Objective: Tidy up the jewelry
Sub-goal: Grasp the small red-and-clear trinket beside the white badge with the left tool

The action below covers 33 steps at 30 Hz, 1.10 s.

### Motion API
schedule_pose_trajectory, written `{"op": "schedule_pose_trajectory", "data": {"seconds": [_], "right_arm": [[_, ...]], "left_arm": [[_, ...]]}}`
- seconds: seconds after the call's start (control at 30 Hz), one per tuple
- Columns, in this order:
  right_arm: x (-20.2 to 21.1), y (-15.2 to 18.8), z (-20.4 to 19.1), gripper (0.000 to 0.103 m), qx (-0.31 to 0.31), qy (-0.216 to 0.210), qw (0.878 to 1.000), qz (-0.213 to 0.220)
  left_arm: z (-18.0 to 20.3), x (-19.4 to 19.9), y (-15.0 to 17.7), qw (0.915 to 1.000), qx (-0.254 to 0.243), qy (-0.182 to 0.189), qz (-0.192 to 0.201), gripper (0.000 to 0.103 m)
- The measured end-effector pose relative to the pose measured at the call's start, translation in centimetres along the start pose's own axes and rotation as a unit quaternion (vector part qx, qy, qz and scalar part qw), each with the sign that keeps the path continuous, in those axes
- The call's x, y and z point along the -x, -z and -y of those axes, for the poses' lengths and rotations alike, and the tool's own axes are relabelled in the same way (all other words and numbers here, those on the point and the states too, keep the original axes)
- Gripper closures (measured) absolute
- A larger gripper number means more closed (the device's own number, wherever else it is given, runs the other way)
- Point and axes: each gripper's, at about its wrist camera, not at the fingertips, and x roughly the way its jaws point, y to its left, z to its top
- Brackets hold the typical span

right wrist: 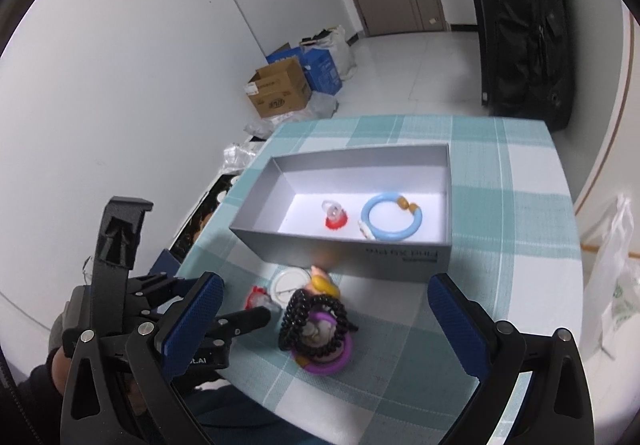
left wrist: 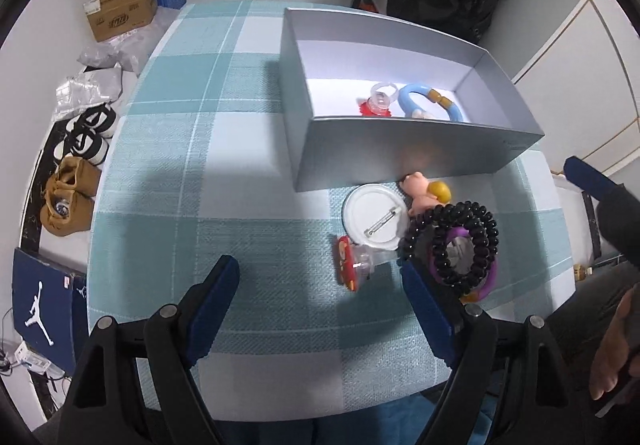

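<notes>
Nearest, left tool [left wrist: 320,285] and right tool [right wrist: 326,305] both spread wide, holding nothing, over the checked worktop [left wrist: 240,165]. Beyond: black bead bracelet [left wrist: 460,241] atop purple ring [left wrist: 486,283], beside white badge [left wrist: 376,219] and pink figurine [left wrist: 420,193]. Farthest: grey box [left wrist: 400,149] holding blue bangle [left wrist: 432,101] and red-based ring [left wrist: 378,103].
</notes>
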Motion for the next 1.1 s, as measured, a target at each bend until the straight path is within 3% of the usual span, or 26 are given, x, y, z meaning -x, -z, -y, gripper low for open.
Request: {"op": "schedule_pose_trajectory", "data": {"seconds": [0.17, 0.33, 0.57, 0.67, 0.97, 1.03, 1.1], "right_arm": [[-0.4, 0.1, 1.0, 0.0, -0.027, 0.0, 1.0, -0.013], [-0.7, 0.4, 1.8, 0.0, -0.056, -0.003, 0.998, -0.027], [-0.9, 0.6, 2.2, 0.008, -0.074, -0.023, 0.996, -0.034], [-1.2, 0.7, 2.2, 0.017, -0.079, -0.03, 0.996, -0.04], [-2.6, 1.4, 1.3, 0.035, -0.069, -0.04, 0.994, -0.07], [-2.8, 1.7, 1.3, 0.054, -0.066, -0.031, 0.994, -0.075], [-2.9, 1.8, 1.3, 0.058, -0.065, -0.036, 0.994, -0.083]], "left_arm": [[0.5, -0.1, -0.2, 0.9999, -0.014, 0.002, 0.007, 0.04], [1.0, -0.2, -0.1, 0.9994, -0.026, 0.023, 0.005, 0.077], [1.4, 0.0, 0.0, 0.9981, -0.038, 0.048, 0.0, 0.078], [1.6, 0.2, 0.1, 0.9978, -0.044, 0.05, 0.0, 0.078], [0.0, 2.8, -0.4, 0.9967, -0.017, 0.071, 0.036, 0.078], [-0.3, 3.4, -0.4, 0.9964, -0.012, 0.071, 0.045, 0.078], [-0.4, 3.7, -0.8, 0.9961, -0.01, 0.071, 0.052, 0.078]]}}
